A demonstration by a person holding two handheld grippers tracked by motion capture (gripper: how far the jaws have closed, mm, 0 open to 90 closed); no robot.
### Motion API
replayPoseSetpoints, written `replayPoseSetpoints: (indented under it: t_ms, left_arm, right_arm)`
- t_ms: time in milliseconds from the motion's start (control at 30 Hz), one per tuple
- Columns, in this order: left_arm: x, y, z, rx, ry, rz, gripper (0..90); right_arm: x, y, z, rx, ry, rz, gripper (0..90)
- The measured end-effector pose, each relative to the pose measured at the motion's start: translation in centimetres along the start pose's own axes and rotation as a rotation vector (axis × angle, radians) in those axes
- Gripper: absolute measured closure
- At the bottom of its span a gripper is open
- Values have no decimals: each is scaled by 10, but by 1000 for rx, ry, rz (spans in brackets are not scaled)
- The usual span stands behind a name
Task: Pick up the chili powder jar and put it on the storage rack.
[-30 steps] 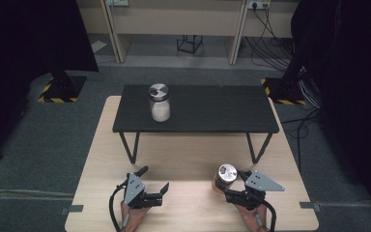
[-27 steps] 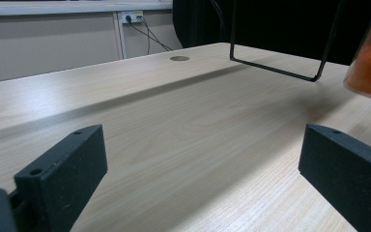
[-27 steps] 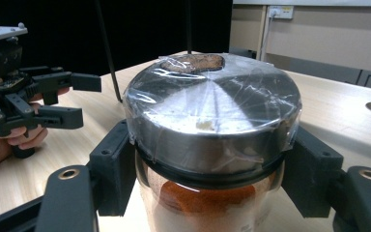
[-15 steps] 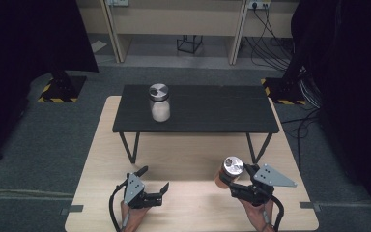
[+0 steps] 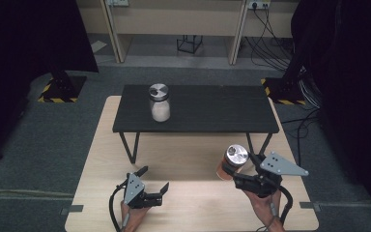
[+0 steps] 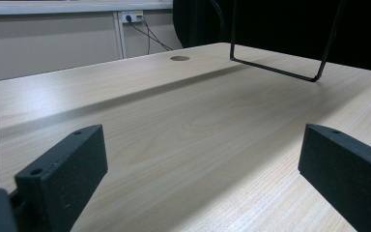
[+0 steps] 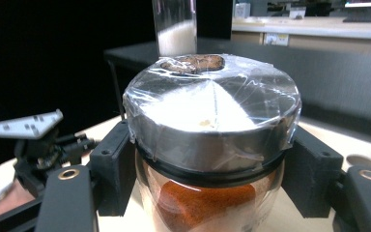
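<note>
Now my right gripper [image 5: 233, 170] clamps the orange-spice jar [image 5: 232, 162] at the table's [image 5: 193, 203] near right, lifted off it. My left gripper [image 5: 149, 186] rests near left, jaws wide and empty. A white-powder jar [image 5: 159, 102] stands on the far black shelf [image 5: 212, 108].

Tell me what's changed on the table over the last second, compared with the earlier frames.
The right gripper, its fingers shut on the jar of orange powder, has lifted the jar and carried it towards the black shelf; in the high view it sits farther up and to the right than before. The left gripper stayed put, open on the wooden table. The jar of white powder on the shelf hasn't moved.
</note>
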State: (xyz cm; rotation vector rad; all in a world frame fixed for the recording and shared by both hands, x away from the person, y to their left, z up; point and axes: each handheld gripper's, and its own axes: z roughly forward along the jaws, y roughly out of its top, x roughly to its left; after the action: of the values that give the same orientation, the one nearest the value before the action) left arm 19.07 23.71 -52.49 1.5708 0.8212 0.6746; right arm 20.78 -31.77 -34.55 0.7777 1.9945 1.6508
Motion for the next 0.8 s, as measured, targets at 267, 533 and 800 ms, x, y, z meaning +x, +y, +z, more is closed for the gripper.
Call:
replayPoseSetpoints:
  t_ms: [267, 533, 800]
  left_arm:
    - [0, 0, 0, 0, 1, 1, 26]
    - [0, 0, 0, 0, 0, 1, 24]
    - [0, 0, 0, 0, -2, 0, 25]
  right_arm:
    - [1, 49, -4, -13, -5, -27, 310]
    - [-4, 85, 15, -14, -33, -41, 310]
    - [-17, 107, 46, 11, -98, -15, 310]
